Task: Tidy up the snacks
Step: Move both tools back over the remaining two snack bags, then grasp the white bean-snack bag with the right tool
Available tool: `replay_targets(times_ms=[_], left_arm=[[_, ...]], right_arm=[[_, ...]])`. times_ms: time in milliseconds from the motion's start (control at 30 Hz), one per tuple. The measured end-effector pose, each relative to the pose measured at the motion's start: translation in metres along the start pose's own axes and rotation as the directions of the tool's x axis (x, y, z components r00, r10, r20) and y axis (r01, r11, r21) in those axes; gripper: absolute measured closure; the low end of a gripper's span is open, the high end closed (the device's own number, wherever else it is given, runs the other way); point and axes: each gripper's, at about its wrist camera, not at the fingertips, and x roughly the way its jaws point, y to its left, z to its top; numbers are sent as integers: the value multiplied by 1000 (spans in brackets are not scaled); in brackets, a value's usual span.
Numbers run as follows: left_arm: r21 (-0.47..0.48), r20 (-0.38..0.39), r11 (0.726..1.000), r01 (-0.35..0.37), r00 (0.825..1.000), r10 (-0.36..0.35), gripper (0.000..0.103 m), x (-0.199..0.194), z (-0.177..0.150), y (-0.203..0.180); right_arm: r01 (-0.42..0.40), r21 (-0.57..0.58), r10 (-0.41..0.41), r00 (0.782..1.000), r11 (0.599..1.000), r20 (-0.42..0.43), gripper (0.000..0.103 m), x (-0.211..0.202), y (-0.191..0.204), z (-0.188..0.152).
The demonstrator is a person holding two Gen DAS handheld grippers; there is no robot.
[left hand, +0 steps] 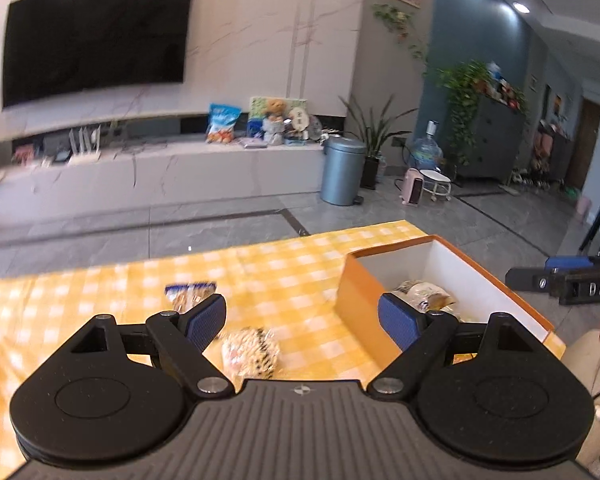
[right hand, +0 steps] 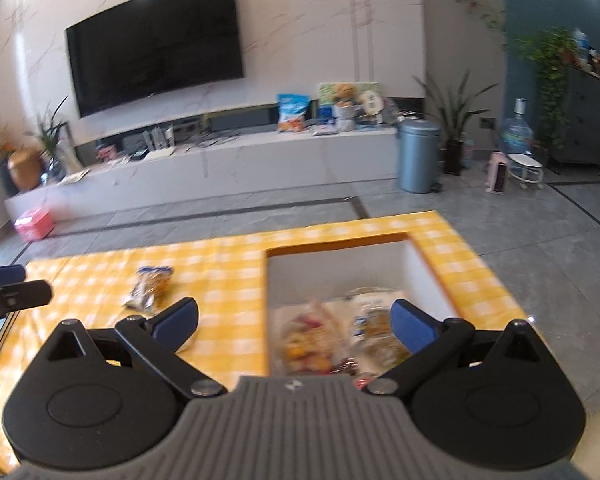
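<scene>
An orange box (left hand: 354, 280) with white inner walls sits at the right end of the yellow checked table (left hand: 292, 272) and holds several snack packets (left hand: 424, 294). My left gripper (left hand: 302, 322) hangs open above the table, left of the box, over a pale patterned snack packet (left hand: 252, 352). A blue-topped biscuit packet (left hand: 188, 294) lies farther off by the left finger. From the right wrist the same box (right hand: 428, 264) lies below my right gripper (right hand: 296, 322), which is open over the box's near left corner. Snack packets (right hand: 340, 336) fill the box floor. The biscuit packet (right hand: 150, 286) lies to the left.
The other gripper (left hand: 572, 280) shows at the right edge of the left wrist view, and again as the other gripper (right hand: 8, 294) at the left edge of the right wrist view. Beyond the table edge are grey floor tiles, a TV bench and a blue bin (right hand: 418, 156).
</scene>
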Motion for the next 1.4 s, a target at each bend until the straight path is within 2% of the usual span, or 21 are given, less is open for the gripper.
replay_targets(times_ms=[133, 267, 533, 800, 933, 1100, 1233, 1367, 1400], left_arm=[[-78, -22, 997, 3, 1000, -5, 2, 3, -16, 31], [-122, -37, 992, -30, 999, 26, 2, 16, -40, 56], [-226, -129, 972, -57, 991, 29, 2, 46, -80, 103], [-264, -188, 960, -92, 981, 43, 2, 58, -90, 116], [-278, -209, 953, -118, 976, 60, 2, 64, -91, 125], [-316, -249, 935, -159, 965, 80, 2, 72, -94, 137], [-351, -275, 917, -189, 957, 92, 2, 75, -96, 147], [-439, -270, 871, -221, 957, 108, 2, 72, -95, 161], [-440, -264, 868, -230, 957, 120, 2, 70, -94, 164]], right_arm=[[-6, -41, 4, 999, 999, -50, 3, 20, 32, -4], [-15, -66, 9, 995, 998, -95, 3, 39, 57, -9], [-28, -76, 14, 984, 997, -178, 3, 86, 97, -24], [11, -81, -30, 970, 997, -241, 3, 142, 116, -40], [1, -23, -8, 958, 1000, -286, 4, 169, 112, -42], [-21, 18, 25, 957, 1000, -287, 4, 190, 114, -41], [-62, 60, 78, 945, 996, -317, 3, 216, 124, -42], [-64, 26, 69, 929, 998, -365, 3, 248, 146, -50], [-61, 20, 64, 925, 998, -373, 3, 255, 150, -53]])
